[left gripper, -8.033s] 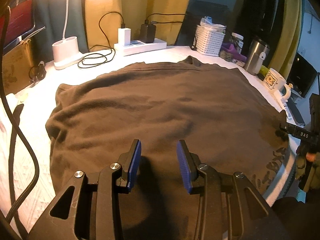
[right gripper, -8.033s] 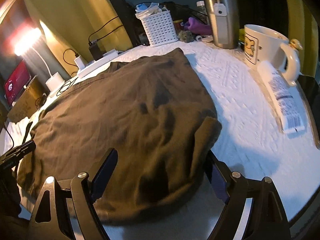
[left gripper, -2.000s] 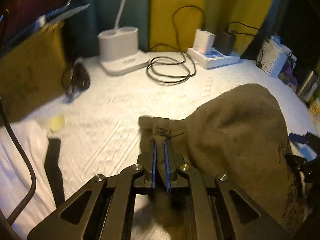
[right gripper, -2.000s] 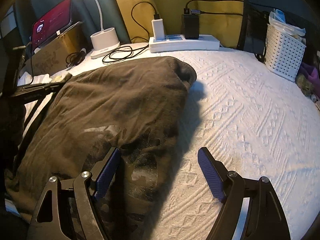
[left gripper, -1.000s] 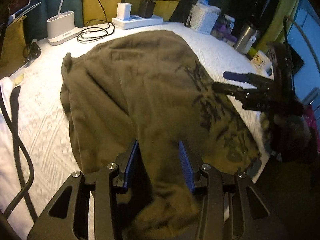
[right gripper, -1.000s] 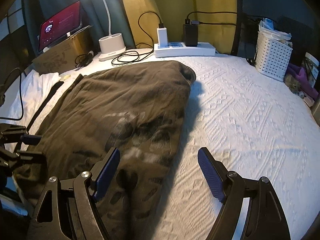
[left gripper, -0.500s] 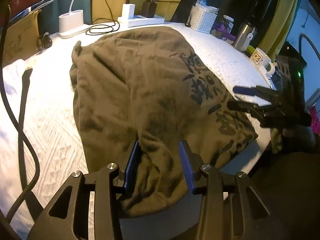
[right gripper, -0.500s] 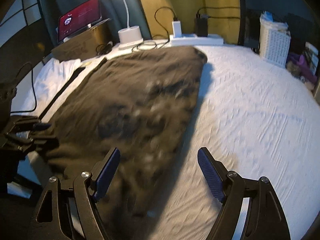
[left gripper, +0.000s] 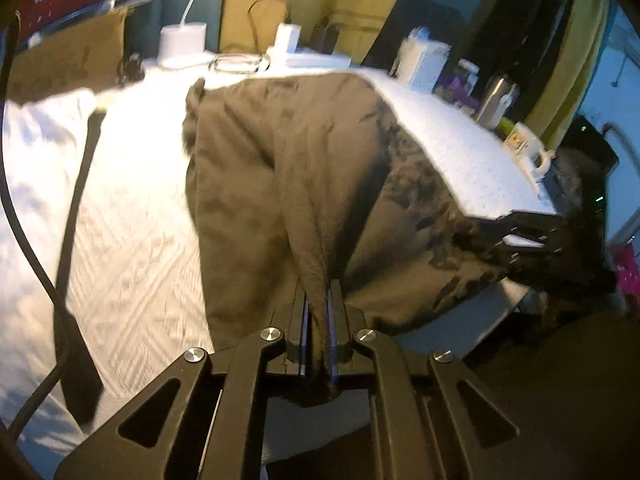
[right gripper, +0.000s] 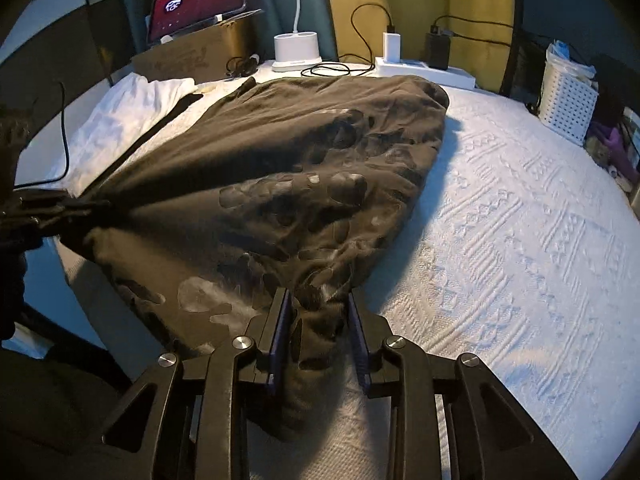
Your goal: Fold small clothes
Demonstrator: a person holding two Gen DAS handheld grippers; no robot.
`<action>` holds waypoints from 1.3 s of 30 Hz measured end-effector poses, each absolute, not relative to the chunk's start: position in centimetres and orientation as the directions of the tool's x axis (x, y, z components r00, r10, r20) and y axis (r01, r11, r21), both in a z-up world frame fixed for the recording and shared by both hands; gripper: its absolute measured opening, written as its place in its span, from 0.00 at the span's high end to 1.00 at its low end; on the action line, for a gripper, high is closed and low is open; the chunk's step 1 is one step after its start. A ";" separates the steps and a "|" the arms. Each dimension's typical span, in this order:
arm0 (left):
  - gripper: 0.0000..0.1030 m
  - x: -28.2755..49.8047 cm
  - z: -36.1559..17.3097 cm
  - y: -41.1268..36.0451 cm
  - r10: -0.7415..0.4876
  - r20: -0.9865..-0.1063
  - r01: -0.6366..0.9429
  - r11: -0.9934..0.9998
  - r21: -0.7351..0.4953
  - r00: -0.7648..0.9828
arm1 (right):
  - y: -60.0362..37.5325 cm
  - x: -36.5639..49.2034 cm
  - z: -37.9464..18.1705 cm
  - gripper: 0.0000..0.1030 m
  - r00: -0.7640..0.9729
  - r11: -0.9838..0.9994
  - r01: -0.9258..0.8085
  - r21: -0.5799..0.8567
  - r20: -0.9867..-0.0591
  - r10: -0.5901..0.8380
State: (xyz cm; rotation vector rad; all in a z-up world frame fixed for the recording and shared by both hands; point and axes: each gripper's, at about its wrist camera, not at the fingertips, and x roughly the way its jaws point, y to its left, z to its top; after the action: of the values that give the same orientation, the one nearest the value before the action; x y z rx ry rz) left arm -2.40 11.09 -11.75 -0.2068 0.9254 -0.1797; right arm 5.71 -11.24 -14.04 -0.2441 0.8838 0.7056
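Note:
A brown shirt (left gripper: 300, 152) with a dark print lies folded lengthwise on the white textured cover (left gripper: 132, 208), its near hem hanging past the front edge. My left gripper (left gripper: 319, 294) is shut on a pinched ridge of the hem at its left corner. In the right wrist view the shirt (right gripper: 280, 152) bunches between the pads of my right gripper (right gripper: 319, 300), whose jaws are closing on the hem's right corner. Each gripper shows in the other's view: the right one (left gripper: 520, 240) at the right, the left one (right gripper: 76, 206) at the left, cloth stretched between them.
At the back stand a white lamp base (right gripper: 296, 52), a power strip (right gripper: 424, 70) with chargers and a cardboard box (right gripper: 192, 60) bearing a red screen. A white basket (right gripper: 568, 108), steel tumbler (left gripper: 496, 100) and mug (left gripper: 524, 146) line the right. A black strap (left gripper: 76, 200) crosses the left.
Both grippers have gone from standing open over the shirt to gripping its near hem. The left shut tight and the right narrowed on a bunch. The hem is drawn up and taut.

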 end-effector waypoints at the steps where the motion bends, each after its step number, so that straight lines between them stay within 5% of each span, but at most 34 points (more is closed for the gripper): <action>1: 0.94 -2.4 -12.1 11.1 -0.243 -0.777 0.060 0.965 -0.256 0.581 | -11.3 5.6 -14.0 0.71 0.429 0.753 -0.653 0.084 -0.778 0.459; 19: 0.89 -2.2 -10.7 11.9 -0.217 -0.780 0.066 0.973 -0.221 0.587 | -11.8 2.4 -13.5 0.80 0.388 0.718 -0.690 0.087 -0.793 0.469; 23: 0.59 -2.6 -8.7 12.8 -0.200 -0.732 0.067 0.976 -0.207 0.651 | -12.5 2.7 -12.8 0.80 0.395 0.733 -0.676 0.070 -0.806 0.441; 25: 0.54 -2.1 -8.1 13.3 -0.186 -0.722 0.063 0.979 -0.194 0.667 | -12.9 3.0 -12.4 0.80 0.402 0.739 -0.669 0.074 -0.801 0.444; 30: 0.54 0.8 -8.5 13.7 -0.110 -0.742 0.030 0.992 -0.120 0.662 | -13.7 4.2 -12.0 0.48 0.431 0.765 -0.641 0.062 -0.796 0.425; 39: 0.54 5.8 -8.8 13.1 -0.106 -0.749 0.072 0.994 -0.077 0.655 | -14.0 8.2 -12.8 0.47 0.423 0.791 -0.603 0.099 -0.801 0.423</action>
State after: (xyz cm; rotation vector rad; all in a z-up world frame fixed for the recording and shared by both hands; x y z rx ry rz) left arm 5.81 13.09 -8.84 -0.0422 0.8512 -0.1006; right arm 8.22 -13.97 -12.83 -0.2164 0.9332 0.6481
